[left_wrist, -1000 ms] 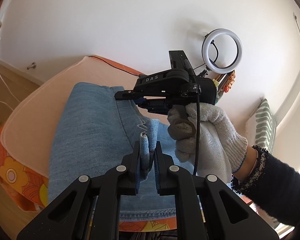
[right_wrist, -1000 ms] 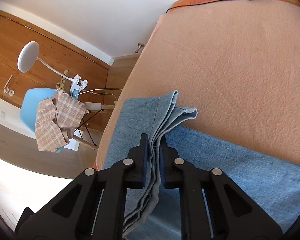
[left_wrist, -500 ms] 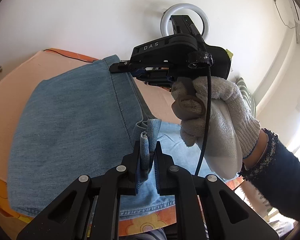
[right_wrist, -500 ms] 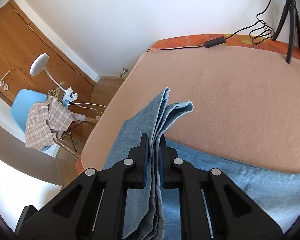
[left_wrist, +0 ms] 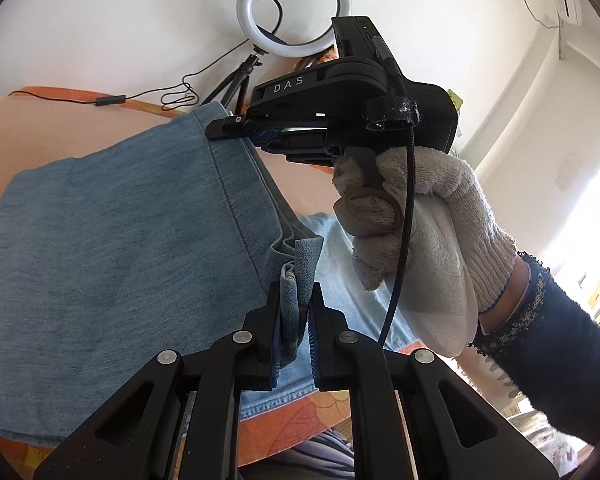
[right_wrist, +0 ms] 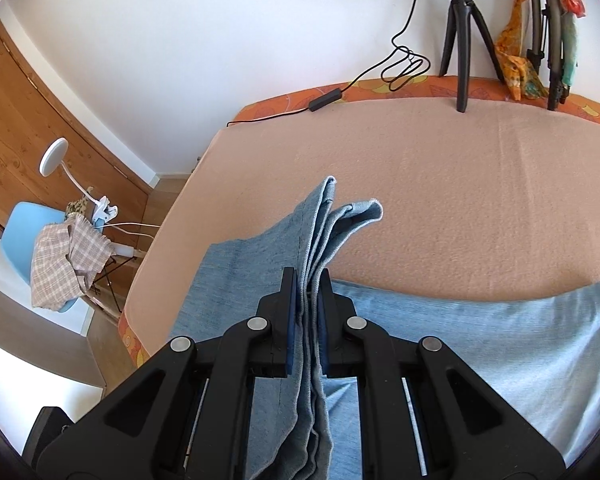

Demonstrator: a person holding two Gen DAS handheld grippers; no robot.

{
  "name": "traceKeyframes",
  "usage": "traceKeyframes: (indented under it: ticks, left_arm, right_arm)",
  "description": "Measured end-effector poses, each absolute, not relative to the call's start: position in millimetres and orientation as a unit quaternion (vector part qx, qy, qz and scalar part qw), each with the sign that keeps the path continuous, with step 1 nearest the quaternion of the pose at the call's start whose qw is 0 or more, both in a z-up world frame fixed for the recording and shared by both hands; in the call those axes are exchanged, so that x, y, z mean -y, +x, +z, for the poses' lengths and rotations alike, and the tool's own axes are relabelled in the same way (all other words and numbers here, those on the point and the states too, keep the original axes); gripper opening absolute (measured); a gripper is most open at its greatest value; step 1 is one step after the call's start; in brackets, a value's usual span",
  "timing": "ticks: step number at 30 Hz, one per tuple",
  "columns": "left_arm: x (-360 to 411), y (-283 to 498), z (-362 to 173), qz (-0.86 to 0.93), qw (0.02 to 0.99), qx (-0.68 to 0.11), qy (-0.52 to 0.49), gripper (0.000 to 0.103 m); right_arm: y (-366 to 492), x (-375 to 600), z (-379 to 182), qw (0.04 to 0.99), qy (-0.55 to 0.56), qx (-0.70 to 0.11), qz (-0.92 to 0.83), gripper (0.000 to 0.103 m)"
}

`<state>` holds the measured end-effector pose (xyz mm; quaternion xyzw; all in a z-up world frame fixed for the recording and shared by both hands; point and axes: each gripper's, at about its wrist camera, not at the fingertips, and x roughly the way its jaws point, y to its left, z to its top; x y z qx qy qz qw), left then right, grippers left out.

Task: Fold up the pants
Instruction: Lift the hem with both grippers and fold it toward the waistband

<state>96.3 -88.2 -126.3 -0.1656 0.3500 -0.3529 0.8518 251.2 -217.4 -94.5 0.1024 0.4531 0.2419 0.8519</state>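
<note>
Both grippers are clamped down on the pants (left_wrist: 120, 240) rn. The left gripper (left_wrist: 296, 304) has its jaws nearly closed on a bunched hem corner, and the right gripper (right_wrist: 307, 292) is pinching a stack of several denim layers by their edges. In the left wrist view you can also see the right gripper (left_wrist: 224, 130) from outside, biting the far corner of the lifted fold, w/ the gloved hand (left_wrist: 420, 232) behind it.

The pants are light blue denim, partly lifted between the two grippers, and the rest is lying flat on the bed (right_wrist: 460, 184), which has a peach blanket on it.

Handling, imo: denim is soft but has some body, so it should drape w/o collapsing totally. It's heavier than a tee, so the hanging middle will prob sag and drag. Not slippery, not fragile. Corners and hems are the right place to grab, since the seams there are thick and the pads get smth to bite. The multi-layer pinch on the right could shed an inner layer if it's tugged hard.

Room: there's lots of bare blanket ahead of the fold. The tripod (right_wrist: 462, 40) and cable (right_wrist: 404, 64) sit at the far edge by the wall, well apart. The bed's left edge is close to the denim, so watch for overhang there.
</note>
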Motion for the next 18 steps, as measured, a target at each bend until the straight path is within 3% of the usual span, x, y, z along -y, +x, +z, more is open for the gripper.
traceKeyframes:
  ticks: [18]
  left_arm:
    - [207, 129, -122, -0.452, 0.803, -0.372, -0.113, 0.009]
  right_arm:
    - [227, 350, -81, 0.877, 0.126, -0.434, 0.164, 0.01]
